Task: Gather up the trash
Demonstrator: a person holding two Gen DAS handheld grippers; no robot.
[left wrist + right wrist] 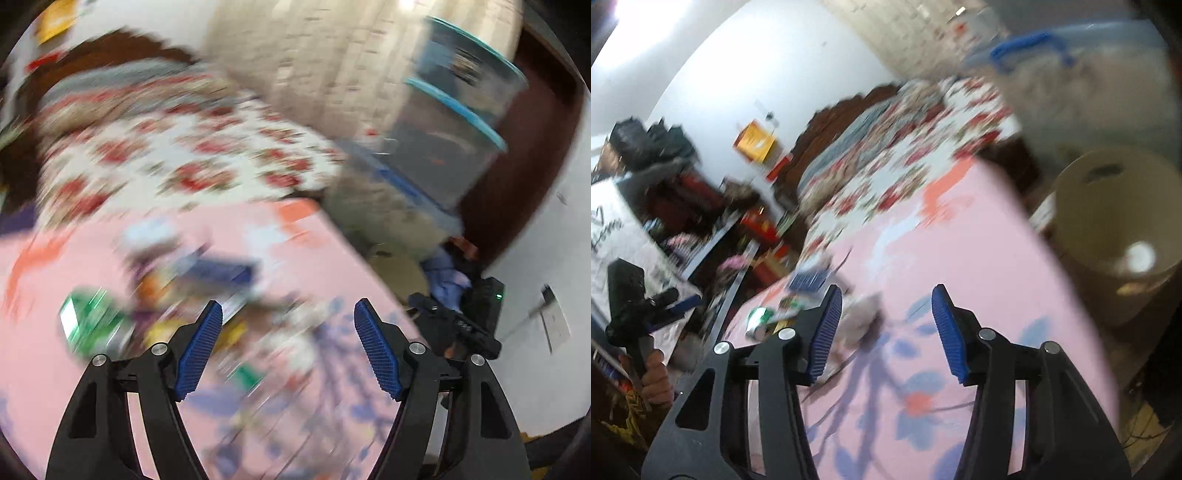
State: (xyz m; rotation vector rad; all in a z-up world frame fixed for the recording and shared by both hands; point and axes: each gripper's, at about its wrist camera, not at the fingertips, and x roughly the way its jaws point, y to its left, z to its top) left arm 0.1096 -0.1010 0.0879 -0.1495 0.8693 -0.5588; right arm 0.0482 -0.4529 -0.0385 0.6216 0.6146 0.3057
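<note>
The trash is a loose heap of small wrappers and packets [177,288] on a pink bed sheet with blue and orange flowers [314,258]. It is too blurry to count. One piece is shiny green [88,321] and one is a dark blue flat pack [218,271]. In the left wrist view the heap lies in front of the left gripper [288,308] and off to its left side. The left gripper's blue pads are wide apart with nothing between them.

In the right wrist view the same heap [786,310] sits by the left finger of the right gripper [886,291]. A grey crumpled lump [860,317] lies on the sheet just past the gap between its pads. The pads are apart and do not touch it.

Only the right wrist view shows well the round cream plastic bucket [1108,221] beside the bed on the right, a white round thing at its bottom. It also shows a hand [657,380] holding the other gripper's handle at the far left. Only the left wrist view shows the see-through storage boxes with blue rims [458,110] stacked past the bed. Both views show the red and white flowery blanket [184,147] farther up the bed.
</note>
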